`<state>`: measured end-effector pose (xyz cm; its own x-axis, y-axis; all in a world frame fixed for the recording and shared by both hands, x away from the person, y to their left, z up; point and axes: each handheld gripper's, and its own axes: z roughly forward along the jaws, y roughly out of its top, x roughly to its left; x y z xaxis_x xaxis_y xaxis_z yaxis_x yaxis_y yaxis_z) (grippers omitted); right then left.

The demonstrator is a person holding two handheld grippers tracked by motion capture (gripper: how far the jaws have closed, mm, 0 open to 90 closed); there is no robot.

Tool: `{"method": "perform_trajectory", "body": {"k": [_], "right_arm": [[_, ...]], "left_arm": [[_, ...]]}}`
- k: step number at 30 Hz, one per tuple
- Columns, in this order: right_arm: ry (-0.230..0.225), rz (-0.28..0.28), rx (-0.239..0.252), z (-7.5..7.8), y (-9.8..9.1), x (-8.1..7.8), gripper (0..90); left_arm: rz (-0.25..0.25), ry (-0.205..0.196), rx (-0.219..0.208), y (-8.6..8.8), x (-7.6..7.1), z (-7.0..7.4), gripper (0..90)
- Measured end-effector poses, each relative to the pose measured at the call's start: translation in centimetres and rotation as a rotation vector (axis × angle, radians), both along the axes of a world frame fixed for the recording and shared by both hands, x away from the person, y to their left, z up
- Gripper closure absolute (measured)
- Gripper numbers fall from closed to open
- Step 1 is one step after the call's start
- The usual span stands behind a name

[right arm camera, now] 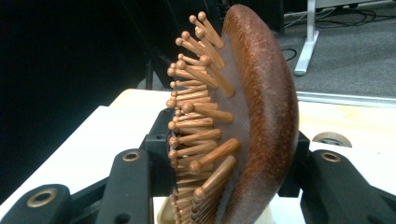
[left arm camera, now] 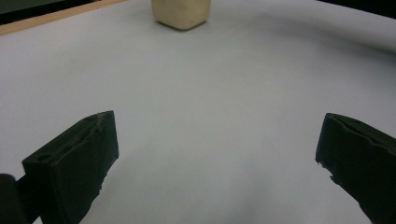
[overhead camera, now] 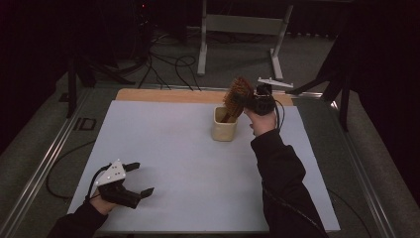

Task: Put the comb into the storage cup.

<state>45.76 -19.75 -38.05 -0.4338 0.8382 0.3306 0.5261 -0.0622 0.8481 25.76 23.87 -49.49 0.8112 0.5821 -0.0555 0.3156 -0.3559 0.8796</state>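
A brown wooden hairbrush [overhead camera: 236, 96] with peg bristles stands head-up, its handle down inside a cream square cup [overhead camera: 224, 124] at the back of the white mat. My right gripper [overhead camera: 252, 101] is shut on the brush head; in the right gripper view the jaws press on both sides of the hairbrush [right arm camera: 247, 126], above the cup's rim [right arm camera: 163, 217]. My left gripper [overhead camera: 140, 178] rests near the mat's front left corner, open and holding nothing. In the left gripper view its fingers [left arm camera: 74, 158] stand wide apart over bare mat, with the cup [left arm camera: 181, 11] far ahead.
The white mat [overhead camera: 188, 163] covers a wooden table [overhead camera: 163, 95] whose bare strip shows along the far edge. Beyond it are a white frame's legs [overhead camera: 203, 44], cables on the floor and a small white part [overhead camera: 275, 82]. Metal rails run along both table sides.
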Motion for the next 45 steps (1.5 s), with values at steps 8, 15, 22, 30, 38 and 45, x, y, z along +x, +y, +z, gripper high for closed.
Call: {"method": "perform_trajectory", "body": {"k": [8,15,22,30,38,45], "right_arm": [[0.018,0.006,0.012,-0.5,0.0,0.2,52.6],[0.034,0.011,0.02,-1.1,-0.2,0.3,52.4],[0.044,0.01,0.041,-1.4,-0.5,0.4,51.2],[0.051,0.013,0.041,-1.8,-1.1,0.6,48.2],[0.038,0.016,-0.013,-1.7,-0.8,0.7,39.8],[0.031,0.021,-0.018,-1.6,-0.8,0.6,20.3]], "left_arm": [[0.0,0.002,-0.005,0.0,0.0,0.0,0.1],[0.001,0.001,-0.007,0.1,0.1,-0.1,0.1],[-0.001,0.002,-0.006,0.1,0.1,0.0,0.1],[-0.002,0.007,-0.007,0.0,0.1,-0.1,0.1],[-0.001,0.007,-0.011,0.1,0.1,-0.1,0.1],[-0.005,0.003,-0.01,0.1,0.1,-0.1,0.1]]}}
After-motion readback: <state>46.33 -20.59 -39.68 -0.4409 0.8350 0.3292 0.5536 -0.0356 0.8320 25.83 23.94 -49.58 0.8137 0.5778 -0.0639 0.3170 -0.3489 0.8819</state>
